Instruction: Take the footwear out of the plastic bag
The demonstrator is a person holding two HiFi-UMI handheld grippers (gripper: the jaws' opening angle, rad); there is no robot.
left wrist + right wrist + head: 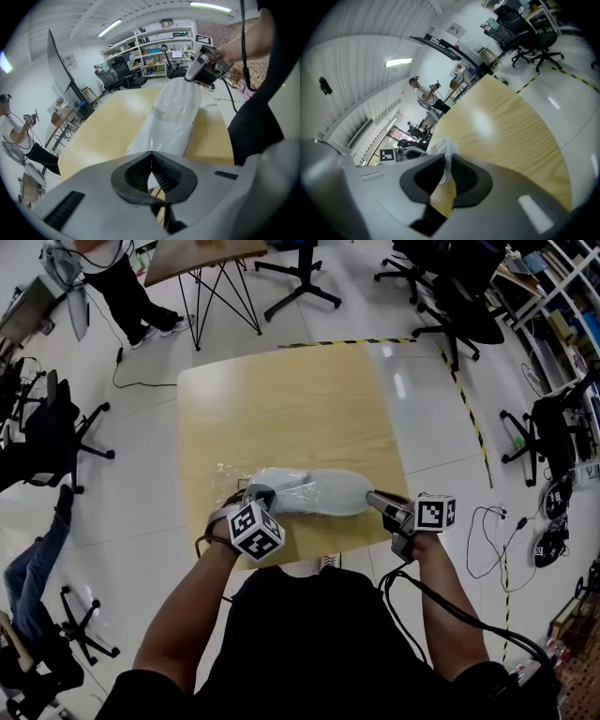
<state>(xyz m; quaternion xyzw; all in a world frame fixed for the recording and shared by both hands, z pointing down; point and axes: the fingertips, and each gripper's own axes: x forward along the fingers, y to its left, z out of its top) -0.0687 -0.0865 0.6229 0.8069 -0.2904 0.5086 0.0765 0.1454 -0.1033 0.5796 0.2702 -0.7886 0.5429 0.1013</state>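
Observation:
A pale grey shoe [314, 490] lies inside a clear plastic bag [234, 474] near the front edge of the wooden table [291, 399]. My left gripper [258, 498] is at the shoe's left end. Its jaws are shut, with the bag's film [159, 136] running out from their tip [150, 153]. My right gripper [375, 501] is at the shoe's right end. In the right gripper view a bunched white fold of the bag [446, 152] is pinched between its pads [461, 176]. The left gripper view shows the bagged shoe [176, 108] stretching to the right gripper [190, 77].
Behind the table stands a second table on black legs [202, 268], with a person [122, 282] beside it. Office chairs [56, 427] ring the floor on the left and at the back right. Yellow-black tape [469, 409] and cables [487, 521] lie on the floor to the right.

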